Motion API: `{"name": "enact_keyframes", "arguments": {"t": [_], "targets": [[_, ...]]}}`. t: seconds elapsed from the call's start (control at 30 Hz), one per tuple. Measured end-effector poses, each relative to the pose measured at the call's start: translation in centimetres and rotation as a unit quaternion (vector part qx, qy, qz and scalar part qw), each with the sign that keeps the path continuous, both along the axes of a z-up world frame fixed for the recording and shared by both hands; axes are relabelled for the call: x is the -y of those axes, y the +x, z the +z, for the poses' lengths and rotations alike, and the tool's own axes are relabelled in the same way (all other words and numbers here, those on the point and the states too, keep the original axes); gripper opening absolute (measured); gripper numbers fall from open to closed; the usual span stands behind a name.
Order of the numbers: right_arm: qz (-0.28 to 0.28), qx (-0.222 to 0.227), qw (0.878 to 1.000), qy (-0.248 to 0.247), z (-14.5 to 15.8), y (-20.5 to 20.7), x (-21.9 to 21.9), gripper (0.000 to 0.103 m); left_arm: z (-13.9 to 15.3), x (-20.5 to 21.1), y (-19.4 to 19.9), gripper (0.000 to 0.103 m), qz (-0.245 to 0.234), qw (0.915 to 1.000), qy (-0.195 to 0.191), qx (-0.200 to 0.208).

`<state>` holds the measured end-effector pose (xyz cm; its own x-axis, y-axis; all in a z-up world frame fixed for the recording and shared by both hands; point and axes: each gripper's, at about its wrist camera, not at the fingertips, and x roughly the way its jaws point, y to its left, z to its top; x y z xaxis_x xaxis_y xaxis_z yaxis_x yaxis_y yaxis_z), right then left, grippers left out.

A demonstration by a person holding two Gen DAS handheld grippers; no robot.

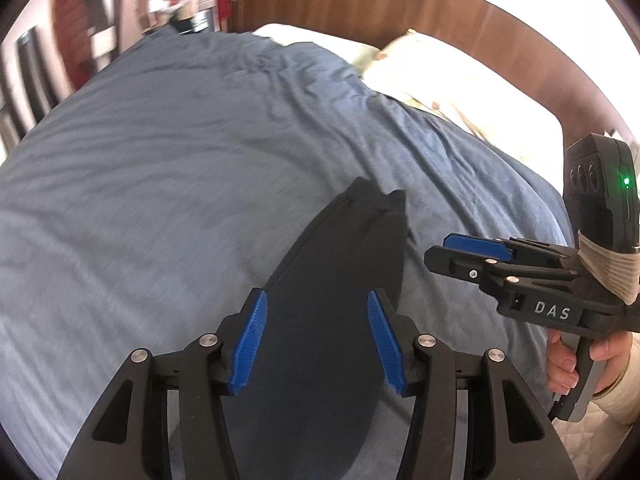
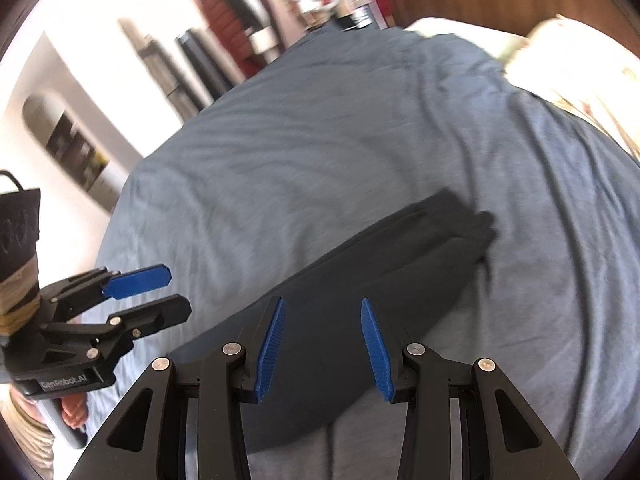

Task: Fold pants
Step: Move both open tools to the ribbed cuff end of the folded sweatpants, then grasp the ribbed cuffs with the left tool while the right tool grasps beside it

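Dark navy pants (image 1: 340, 256) lie flat on the blue bedspread (image 1: 160, 200) as a long narrow strip, their far end pointing up the bed. My left gripper (image 1: 317, 296) hovers over the near part of the pants, open, with nothing pinched between its blue pads (image 1: 248, 344). To its right, my right gripper (image 1: 436, 250) is seen side-on. In the right wrist view the pants (image 2: 380, 264) run diagonally, and my right gripper (image 2: 322, 302) is open above them, holding nothing. My left gripper (image 2: 178, 290) shows at the left edge over the bedspread (image 2: 320, 140).
A wooden headboard (image 1: 400, 4) and pale pillows (image 1: 440, 76) are at the far right of the bed. Hanging clothes (image 2: 228, 0) and a wall niche with shelves (image 2: 72, 148) stand beyond the bed's far side. A hand (image 1: 568, 360) grips the right gripper's handle.
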<state>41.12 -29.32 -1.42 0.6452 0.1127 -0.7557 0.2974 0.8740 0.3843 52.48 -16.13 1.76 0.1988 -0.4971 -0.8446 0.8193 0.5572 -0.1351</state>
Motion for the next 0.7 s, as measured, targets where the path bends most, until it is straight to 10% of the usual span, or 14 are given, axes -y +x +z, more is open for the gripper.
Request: {"name": "enact_keyframes", "arguments": {"t": [0.7], "targets": [[-0.166, 0.018, 0.983, 0.075, -7.1, 1.4, 13.3, 0.040, -7.2, 16.6, 5.8, 0.051, -0.149, 0.9877, 0.028, -0.040]]}}
